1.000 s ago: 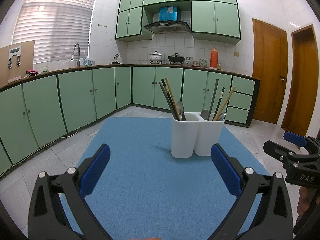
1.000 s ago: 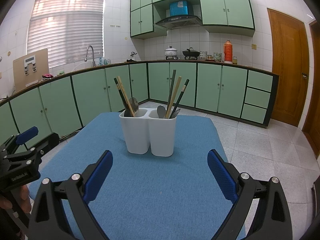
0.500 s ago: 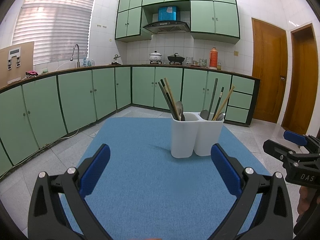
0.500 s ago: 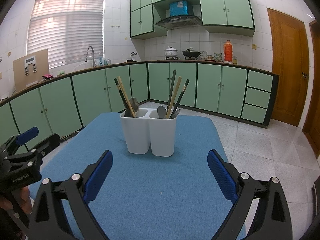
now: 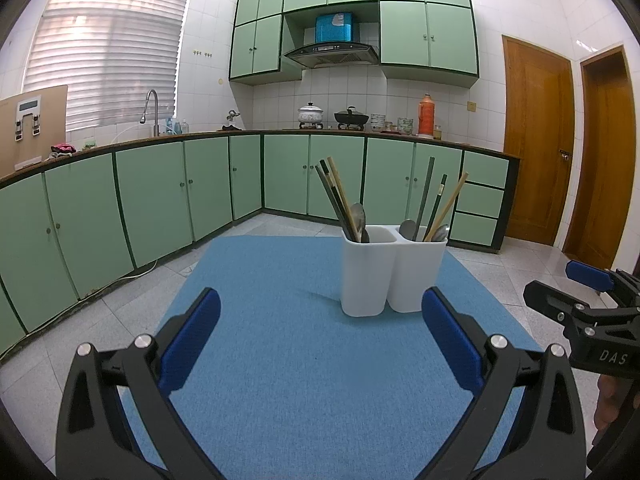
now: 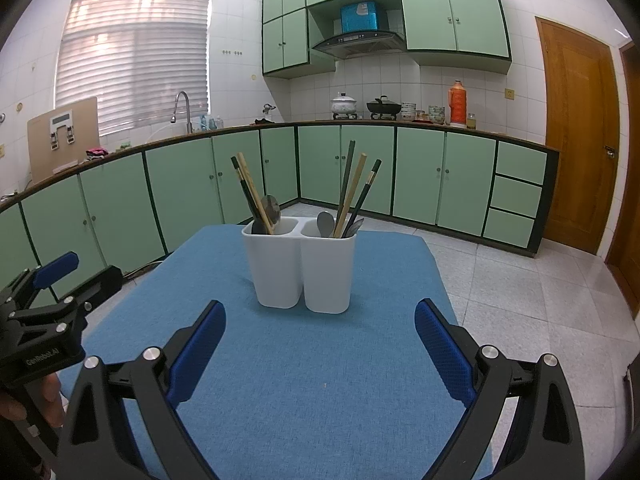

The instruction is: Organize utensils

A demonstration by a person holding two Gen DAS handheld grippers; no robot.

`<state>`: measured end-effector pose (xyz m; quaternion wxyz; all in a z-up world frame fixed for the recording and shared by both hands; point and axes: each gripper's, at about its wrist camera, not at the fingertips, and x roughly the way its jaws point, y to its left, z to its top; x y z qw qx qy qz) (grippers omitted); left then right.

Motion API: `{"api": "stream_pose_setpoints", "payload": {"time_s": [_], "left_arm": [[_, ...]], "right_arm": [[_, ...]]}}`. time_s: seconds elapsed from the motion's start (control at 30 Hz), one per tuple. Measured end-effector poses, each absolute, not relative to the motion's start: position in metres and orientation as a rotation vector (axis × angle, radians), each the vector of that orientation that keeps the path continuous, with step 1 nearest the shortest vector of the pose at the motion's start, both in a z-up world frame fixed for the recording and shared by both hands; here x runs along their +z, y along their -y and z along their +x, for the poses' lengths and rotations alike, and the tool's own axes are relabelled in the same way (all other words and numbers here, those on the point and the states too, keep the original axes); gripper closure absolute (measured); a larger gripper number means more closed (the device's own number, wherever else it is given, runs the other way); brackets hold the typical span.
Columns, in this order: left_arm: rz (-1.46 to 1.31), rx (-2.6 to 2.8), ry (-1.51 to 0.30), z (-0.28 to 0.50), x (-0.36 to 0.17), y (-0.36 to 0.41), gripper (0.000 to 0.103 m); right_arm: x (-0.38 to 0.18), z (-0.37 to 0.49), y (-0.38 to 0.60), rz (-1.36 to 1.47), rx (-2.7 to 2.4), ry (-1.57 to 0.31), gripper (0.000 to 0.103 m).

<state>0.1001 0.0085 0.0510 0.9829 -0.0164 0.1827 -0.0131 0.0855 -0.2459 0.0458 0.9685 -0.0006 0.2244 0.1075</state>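
Blue-padded jaws of both grippers gape wide, empty.

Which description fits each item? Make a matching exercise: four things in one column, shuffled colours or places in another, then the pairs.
1. twin-compartment plastic utensil holder
2. woven fabric table mat
3. tall vacuum flask
4. square box above the range hood

a. orange, on the counter
b. white, on the mat
c. bright blue, in a cabinet niche
d. blue, under the holder

Pairs: 1-b, 2-d, 3-a, 4-c
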Motion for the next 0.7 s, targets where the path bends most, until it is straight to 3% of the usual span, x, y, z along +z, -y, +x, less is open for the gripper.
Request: {"api": "stream_pose_setpoints", "payload": {"time_s": [0.7], "left_arm": [[-0.032, -0.027, -0.373, 0.0987, 0.0513, -0.0045, 0.005]], "right_arm": [[0.0471, 0.0849, 0.2457, 0.006, 0.216, -0.457, 0.01]]}}
